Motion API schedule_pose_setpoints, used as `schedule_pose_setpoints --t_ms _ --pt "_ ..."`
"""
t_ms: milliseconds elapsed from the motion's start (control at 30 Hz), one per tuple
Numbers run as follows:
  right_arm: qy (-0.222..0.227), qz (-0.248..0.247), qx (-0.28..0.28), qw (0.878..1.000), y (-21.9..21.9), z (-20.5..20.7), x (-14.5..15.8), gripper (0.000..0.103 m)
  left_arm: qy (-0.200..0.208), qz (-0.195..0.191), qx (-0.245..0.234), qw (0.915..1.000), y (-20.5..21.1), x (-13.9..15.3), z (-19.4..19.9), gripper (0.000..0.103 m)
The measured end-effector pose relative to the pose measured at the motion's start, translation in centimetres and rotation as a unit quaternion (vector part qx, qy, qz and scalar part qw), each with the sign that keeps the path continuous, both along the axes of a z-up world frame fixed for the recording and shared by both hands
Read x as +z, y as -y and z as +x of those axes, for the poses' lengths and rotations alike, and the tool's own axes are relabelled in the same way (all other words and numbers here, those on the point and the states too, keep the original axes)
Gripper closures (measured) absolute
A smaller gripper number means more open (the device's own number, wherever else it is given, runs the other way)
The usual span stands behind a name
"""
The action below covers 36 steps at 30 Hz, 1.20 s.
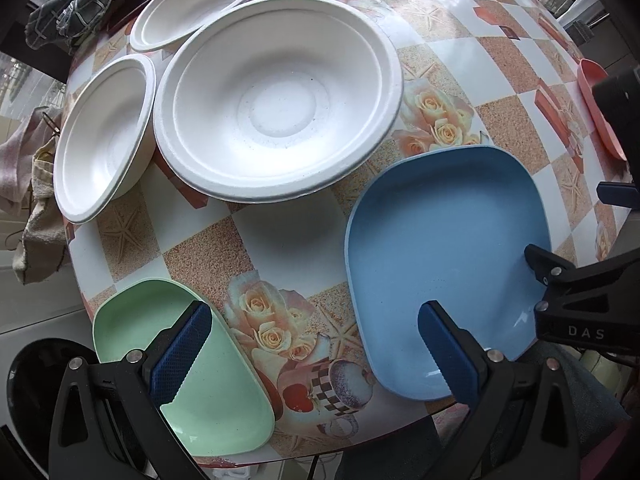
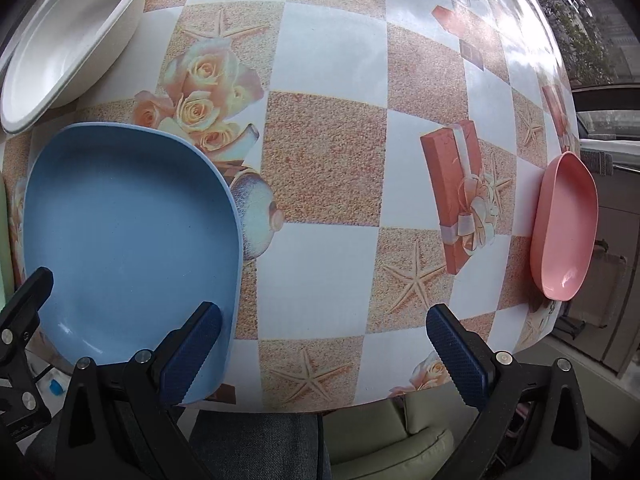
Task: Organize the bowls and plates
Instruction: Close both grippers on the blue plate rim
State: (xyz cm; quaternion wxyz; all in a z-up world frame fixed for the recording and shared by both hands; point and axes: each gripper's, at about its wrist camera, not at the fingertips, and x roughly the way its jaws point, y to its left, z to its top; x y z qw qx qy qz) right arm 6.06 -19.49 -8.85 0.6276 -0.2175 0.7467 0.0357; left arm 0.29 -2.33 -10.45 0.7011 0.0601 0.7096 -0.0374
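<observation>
Three white bowls stand on the table in the left wrist view: a large one (image 1: 276, 100) in the middle, one (image 1: 104, 136) to its left, one (image 1: 200, 0) behind. A blue plate (image 1: 444, 248) lies at the near right and a green plate (image 1: 216, 380) at the near left. A pink plate (image 2: 564, 232) lies at the table's right edge. My left gripper (image 1: 316, 352) is open and empty above the near edge, between the green and blue plates. My right gripper (image 2: 324, 356) is open and empty, its left finger (image 2: 192, 352) over the blue plate (image 2: 128, 240).
The round table (image 2: 324, 160) has a checkered flowered cloth. Crumpled cloths (image 1: 76, 4) lie at its far left edge. A green cushion (image 2: 400, 444) shows below the near edge. The right gripper's body (image 1: 580, 304) reaches in beside the blue plate.
</observation>
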Motion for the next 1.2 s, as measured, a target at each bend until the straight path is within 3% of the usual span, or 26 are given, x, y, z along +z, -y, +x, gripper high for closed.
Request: schedule_pose_setpoints --t_ms 133,400,733,1200 --pt "-0.006 0.001 -0.021 1.0 1.8 0.0 0.3 0.0 -0.005 -0.005 0.004 1.0 0.9 -0.8 0.2 0.0" --pt "-0.033 0.086 -0.079 0.993 5.0 1.1 -1.5 0.0 -0.018 -0.019 0.036 0.999 0.8 -3.2 0.9 0.0" --pt "-0.021 0.078 -0.035 0.996 2.2 2.2 -1.8 0.0 -0.027 -0.037 0.057 0.9973 -0.4 -4.5 2.0 0.0" --pt "-0.032 0.114 -0.069 0.991 7.0 2.9 -3.3 0.0 -0.032 -0.037 0.062 0.9969 -1.2 -4.8 2.9 0.0"
